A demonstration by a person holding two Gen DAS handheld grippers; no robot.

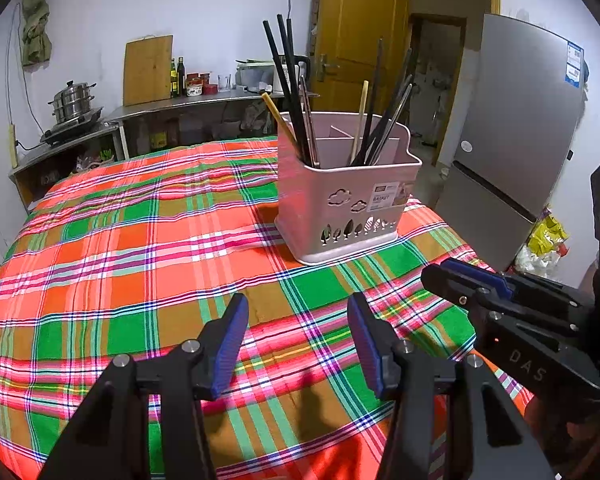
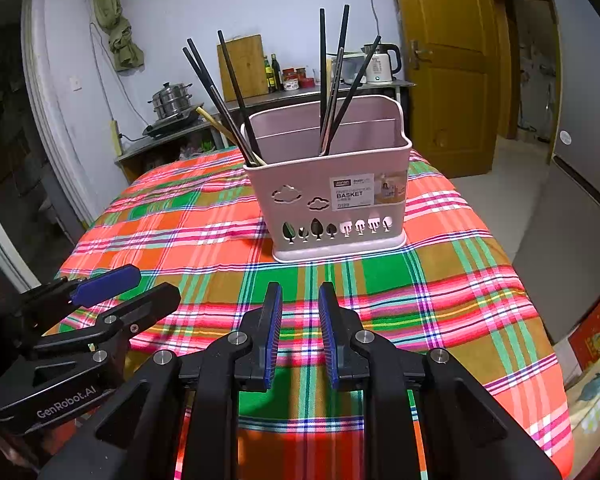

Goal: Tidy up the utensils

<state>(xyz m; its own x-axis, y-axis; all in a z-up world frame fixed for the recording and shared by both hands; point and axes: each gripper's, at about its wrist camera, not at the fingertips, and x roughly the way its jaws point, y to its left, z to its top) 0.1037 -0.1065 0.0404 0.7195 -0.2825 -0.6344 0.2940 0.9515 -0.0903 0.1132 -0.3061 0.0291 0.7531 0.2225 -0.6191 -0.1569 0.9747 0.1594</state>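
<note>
You had one pale pink plastic utensil basket (image 2: 332,200) on the bench, under one red, green and orange plaid cloth (image 1: 140,248). In its left-hand compartment you had at least three long black chopsticks (image 2: 236,92) and one yellowish wooden stick (image 2: 214,122); their lower ends overlapped, so a closer count could not be made. In its right-hand compartment you had at least three more dark sticks (image 2: 342,80), and the left wrist view showed one pale wooden stick (image 1: 362,116) among them. You held two black grippers, the left gripper (image 1: 298,344) and the right gripper (image 2: 299,332), each with two blue-padded fingers (image 2: 274,332).
</note>
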